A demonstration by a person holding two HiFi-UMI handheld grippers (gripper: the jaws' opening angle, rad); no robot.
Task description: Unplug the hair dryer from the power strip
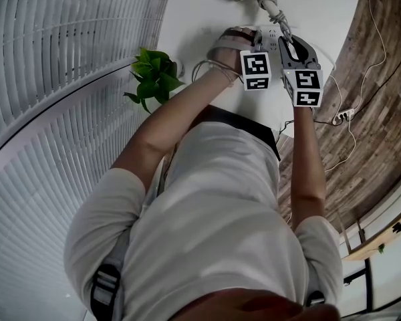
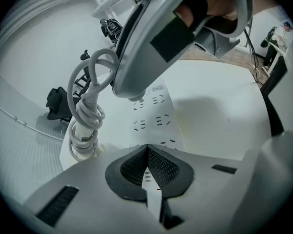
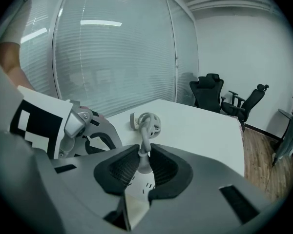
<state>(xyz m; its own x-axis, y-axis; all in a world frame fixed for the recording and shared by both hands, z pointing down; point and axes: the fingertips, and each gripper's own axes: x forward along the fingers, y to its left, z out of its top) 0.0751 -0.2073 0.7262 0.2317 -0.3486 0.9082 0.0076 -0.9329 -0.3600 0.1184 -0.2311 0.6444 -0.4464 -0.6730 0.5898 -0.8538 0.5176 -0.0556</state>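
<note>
This is an office meeting room. A long glass partition runs down one side, fitted with closed horizontal blinds through which strip lights show faintly. A large plain white bench fills the middle of the room. Black swivel office chairs with armrests and headrests stand by the far white wall, and another such chair stands beyond the bench's other side. The floor is wood-pattern plank, with thin white cables trailing across it to a small extension socket. A small green potted plant on the bench is the only decoration.
</note>
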